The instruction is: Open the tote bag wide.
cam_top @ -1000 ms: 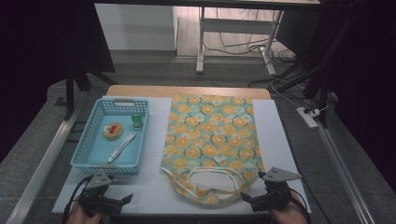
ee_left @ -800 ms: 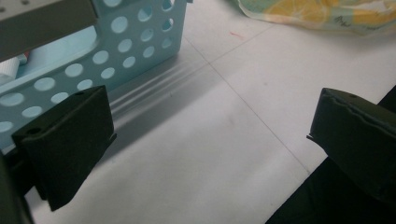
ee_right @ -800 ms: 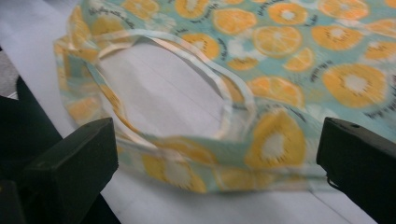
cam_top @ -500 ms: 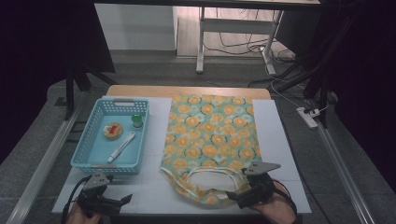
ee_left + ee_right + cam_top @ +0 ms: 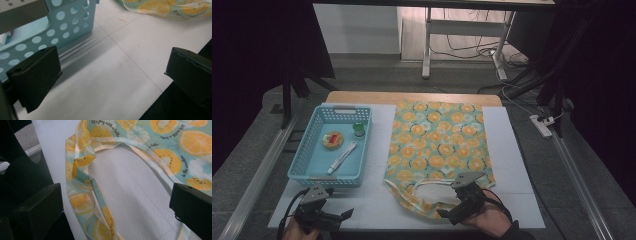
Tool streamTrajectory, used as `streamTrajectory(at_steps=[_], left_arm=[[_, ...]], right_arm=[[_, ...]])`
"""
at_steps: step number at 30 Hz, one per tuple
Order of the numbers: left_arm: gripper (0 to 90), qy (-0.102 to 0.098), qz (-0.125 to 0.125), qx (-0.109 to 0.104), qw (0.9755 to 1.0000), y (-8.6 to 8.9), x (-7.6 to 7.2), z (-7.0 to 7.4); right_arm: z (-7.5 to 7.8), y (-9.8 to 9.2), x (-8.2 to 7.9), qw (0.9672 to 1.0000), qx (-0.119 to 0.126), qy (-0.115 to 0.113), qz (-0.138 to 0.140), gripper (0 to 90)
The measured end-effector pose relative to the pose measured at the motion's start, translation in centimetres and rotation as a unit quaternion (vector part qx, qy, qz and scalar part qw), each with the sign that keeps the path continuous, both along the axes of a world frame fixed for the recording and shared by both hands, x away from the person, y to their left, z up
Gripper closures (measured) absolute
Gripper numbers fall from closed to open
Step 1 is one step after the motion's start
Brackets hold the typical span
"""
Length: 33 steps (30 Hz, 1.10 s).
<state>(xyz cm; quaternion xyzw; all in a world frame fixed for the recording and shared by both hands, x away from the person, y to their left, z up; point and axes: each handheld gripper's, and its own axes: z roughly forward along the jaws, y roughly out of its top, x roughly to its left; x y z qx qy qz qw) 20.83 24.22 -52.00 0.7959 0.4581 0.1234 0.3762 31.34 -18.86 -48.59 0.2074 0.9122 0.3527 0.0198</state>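
Note:
A cloth tote bag (image 5: 439, 145) printed with orange slices lies flat in the middle of the white mat, its handles (image 5: 419, 200) at the near end. My right gripper (image 5: 446, 214) hovers open over those handles, jaws pointing left. In the right gripper view the gripper (image 5: 115, 205) spans a crumpled handle strap (image 5: 85, 192) and bare mat, touching nothing. My left gripper (image 5: 343, 216) rests open at the near left, just in front of the blue basket (image 5: 326, 178). In the left gripper view the gripper (image 5: 112, 75) holds nothing, with the basket wall (image 5: 62, 27) at its left.
The basket holds a round orange-red item (image 5: 332, 139), a small green item (image 5: 358, 130) and a white stick-like tool (image 5: 342, 157). Bare white mat (image 5: 512, 165) runs along the bag's right side. The mat's near edge drops off just below both grippers.
My right gripper has moved left from the bag's near right corner and turned over the handles. The left gripper has stayed in place.

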Motion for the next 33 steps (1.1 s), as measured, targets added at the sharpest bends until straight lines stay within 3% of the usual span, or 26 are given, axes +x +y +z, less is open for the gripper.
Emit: streamTrajectory(at_steps=[10, 15, 16, 18, 19, 21, 22, 27, 33], left_arm=[[0.2, 0.0, -0.003, 0.002, 1.0, -0.1, 0.0, 0.0], [0.3, -0.001, -0.004, 0.002, 1.0, -0.1, 0.0, 0.0], [0.3, -0.001, -0.004, 0.003, 1.0, -0.1, 0.0, 0.0], [0.3, -0.001, -0.004, 0.003, 1.0, -0.1, 0.0, 0.0], [0.4, -0.001, -0.004, 0.003, 1.0, -0.1, 0.0, 0.0], [0.4, -0.001, -0.004, 0.003, 1.0, -0.1, 0.0, 0.0], [0.4, -0.001, -0.004, 0.004, 1.0, -0.1, 0.0, 0.0], [0.5, -0.001, -0.004, 0.004, 1.0, -0.1, 0.0, 0.0], [0.6, -0.001, -0.003, 0.003, 1.0, -0.1, 0.0, 0.0]], right_arm=[[-0.6, 1.5, 0.4, 0.9993, -0.023, 0.008, 0.03, 16.2], [-0.3, 2.0, 0.5, 0.9979, -0.031, 0.016, 0.055, 48.2], [-0.3, 2.0, 0.5, 0.9979, -0.031, 0.016, 0.055, 48.2], [-0.1, 2.0, 0.6, 0.9972, -0.03, 0.019, 0.066, 64.7], [0.2, 2.0, 0.7, 0.997, -0.026, 0.018, 0.07, 77.5], [0.3, 2.0, 0.8, 0.997, -0.022, 0.019, 0.072, 82.7], [0.7, 1.9, 1.0, 0.997, -0.021, 0.018, 0.072, 89.5], [1.1, 1.9, 1.9, 0.9978, -0.027, 0.011, 0.06, 90.0], [2.3, 1.7, 4.5, 0.9994, -0.019, -0.006, 0.028, 90.0]])
